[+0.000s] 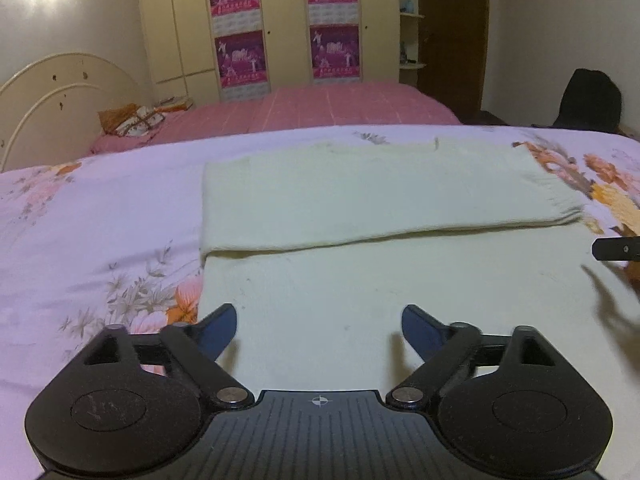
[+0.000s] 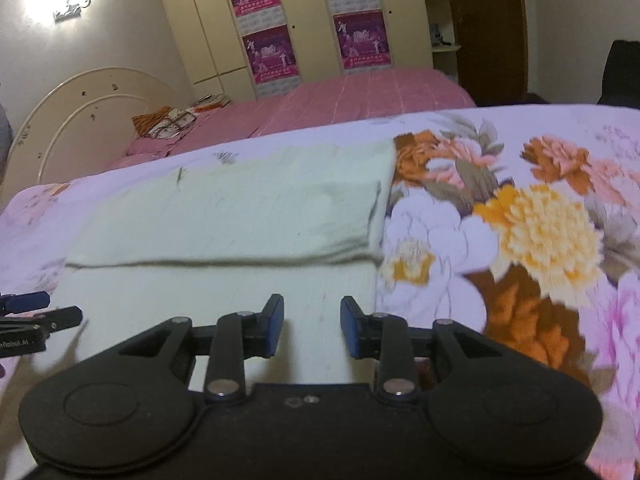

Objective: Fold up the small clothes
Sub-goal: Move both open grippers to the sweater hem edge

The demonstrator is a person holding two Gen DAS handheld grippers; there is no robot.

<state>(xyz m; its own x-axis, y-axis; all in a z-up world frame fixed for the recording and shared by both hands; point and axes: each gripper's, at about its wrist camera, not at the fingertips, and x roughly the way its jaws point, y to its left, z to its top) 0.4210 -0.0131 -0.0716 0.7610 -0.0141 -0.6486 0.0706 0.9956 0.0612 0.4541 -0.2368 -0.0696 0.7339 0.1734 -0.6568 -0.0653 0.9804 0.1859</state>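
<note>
A pale cream cloth (image 1: 360, 208) lies flat on the floral bedsheet (image 1: 80, 240), its far part folded over towards me with the fold's edge running across the middle. It also shows in the right wrist view (image 2: 240, 216). My left gripper (image 1: 319, 320) is wide open and empty, just above the cloth's near left part. My right gripper (image 2: 312, 320) is open and empty over the cloth's near right part, close to its right edge. The right gripper's tip shows at the left wrist view's right edge (image 1: 618, 249); the left gripper shows at the right wrist view's left edge (image 2: 32, 316).
A second bed with a pink cover (image 1: 320, 108) stands behind, with a cream headboard (image 1: 48, 100) and a patterned pillow (image 1: 136, 118). A wardrobe with pink posters (image 1: 240, 28) lines the back wall. A dark chair (image 1: 588, 100) stands at the far right.
</note>
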